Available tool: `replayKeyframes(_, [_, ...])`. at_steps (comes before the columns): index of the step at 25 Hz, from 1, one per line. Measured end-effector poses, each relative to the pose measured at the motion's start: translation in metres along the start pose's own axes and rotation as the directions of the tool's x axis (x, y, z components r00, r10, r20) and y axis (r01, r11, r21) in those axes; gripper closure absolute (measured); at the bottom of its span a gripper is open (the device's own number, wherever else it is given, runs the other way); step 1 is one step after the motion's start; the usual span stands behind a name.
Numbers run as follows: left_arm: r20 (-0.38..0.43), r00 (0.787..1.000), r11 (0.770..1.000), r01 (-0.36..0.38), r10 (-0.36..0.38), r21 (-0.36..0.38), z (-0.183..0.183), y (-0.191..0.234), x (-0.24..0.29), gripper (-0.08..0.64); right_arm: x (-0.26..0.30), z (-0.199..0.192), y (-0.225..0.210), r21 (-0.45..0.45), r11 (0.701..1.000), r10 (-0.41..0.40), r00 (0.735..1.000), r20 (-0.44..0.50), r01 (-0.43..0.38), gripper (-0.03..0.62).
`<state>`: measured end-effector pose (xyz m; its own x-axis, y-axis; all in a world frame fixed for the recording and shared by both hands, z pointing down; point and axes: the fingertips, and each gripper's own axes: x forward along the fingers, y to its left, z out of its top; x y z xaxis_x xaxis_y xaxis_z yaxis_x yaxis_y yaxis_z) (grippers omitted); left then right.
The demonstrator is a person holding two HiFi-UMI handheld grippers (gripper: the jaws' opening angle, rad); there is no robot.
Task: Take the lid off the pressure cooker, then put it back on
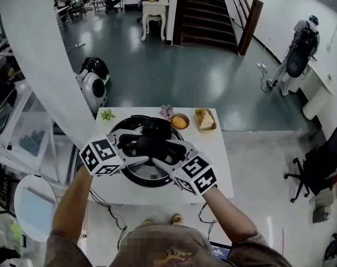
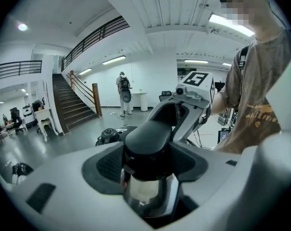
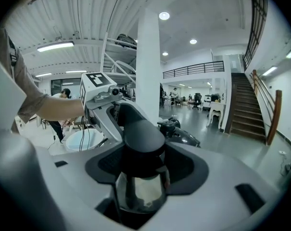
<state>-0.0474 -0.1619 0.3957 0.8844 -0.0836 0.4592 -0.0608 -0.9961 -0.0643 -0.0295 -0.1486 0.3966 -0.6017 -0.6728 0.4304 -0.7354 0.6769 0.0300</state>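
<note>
Left tongs (image 1: 137, 147) and right tongs (image 1: 167, 156) both pinching black lid handle (image 2: 147, 142) from opposite ends, over pressure cooker (image 1: 130, 174) on table (image 1: 219, 171). Can't tell whether lid seated or lifted. Advice: keep both grips level, move both hands as one, no tilt.

Your left hand-held gripper (image 1: 133, 144) and right hand-held gripper (image 1: 169, 151) are pale grey-white with black pads and black-and-white square-marker cubes, the lid (image 2: 149, 142) has a black handle over shiny silver metal, the tabletop (image 1: 219, 166) is white, and the floor (image 1: 201, 77) across the upper frame is glossy dark grey-green.
</note>
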Motion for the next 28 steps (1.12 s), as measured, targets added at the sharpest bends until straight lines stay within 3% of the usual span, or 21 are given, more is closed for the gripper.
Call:
replayKeyframes(21, [0.031, 0.983, 0.982, 0.179, -0.181, 0.055, -0.044, 0.056, -0.016, 0.278, 0.071, 0.003, -0.004, 0.093, 0.981, -0.168, 0.984, -0.057, 0.172, 0.342])
replayKeyframes(28, [0.023, 0.979, 0.976, 0.198, -0.200, 0.087, -0.049, 0.068, -0.018, 0.277, 0.083, 0.006, -0.008, 0.112, 0.971, -0.204, 0.977, -0.056, 0.209, 0.342])
